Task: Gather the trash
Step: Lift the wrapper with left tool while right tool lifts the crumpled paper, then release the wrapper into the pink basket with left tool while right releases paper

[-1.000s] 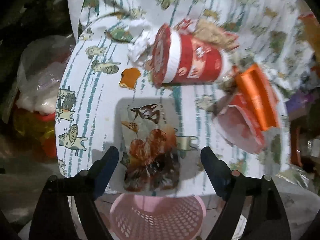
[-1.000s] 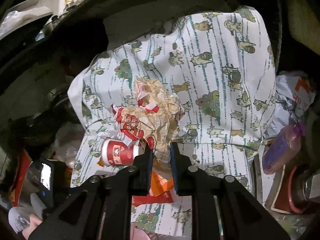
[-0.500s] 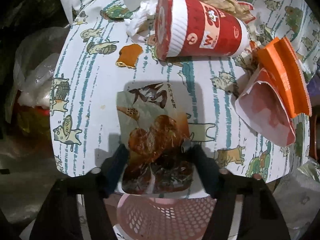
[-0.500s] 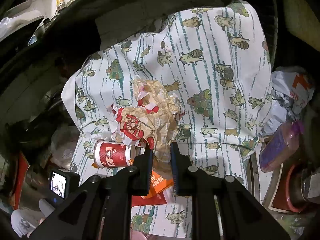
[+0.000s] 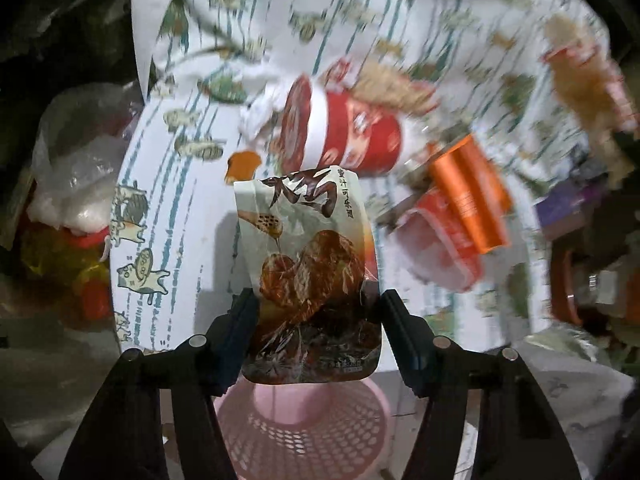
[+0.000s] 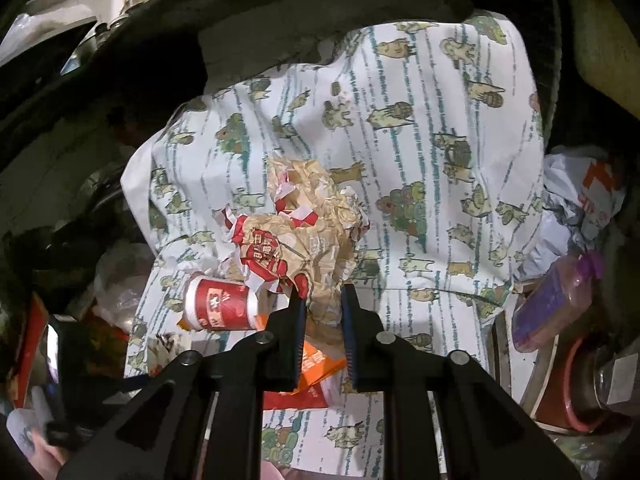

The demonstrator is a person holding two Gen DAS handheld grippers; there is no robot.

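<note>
Left wrist view showed the left hand-held gripper (image 5: 316, 320) clamped on a snack wrapper (image 5: 308, 264), its jaws having just been closing onto the packet's lower sides. The wrapper's long axis ran from six o'clock to twelve o'clock, printed top end pointing away from the camera, bottom seam nearest the lens. It was a flat, crinkled, glossy pouch, pale at the top with large dark characters and a brown glazed-meat picture across the lower half. It hung clear of the patterned cloth over the worktop (image 5: 176, 216), above a pink basket (image 5: 304, 432) at six o'clock. Beyond it at twelve o'clock a red paper cup (image 5: 344, 136) lay on its side, with an orange carton (image 5: 468, 192) at two o'clock. Right wrist view showed the right hand-held gripper (image 6: 323, 308) nearly closed, pinching the lower edge of a crumpled brown-and-red paper wrapper (image 6: 312, 224) that rose toward twelve o'clock.
</note>
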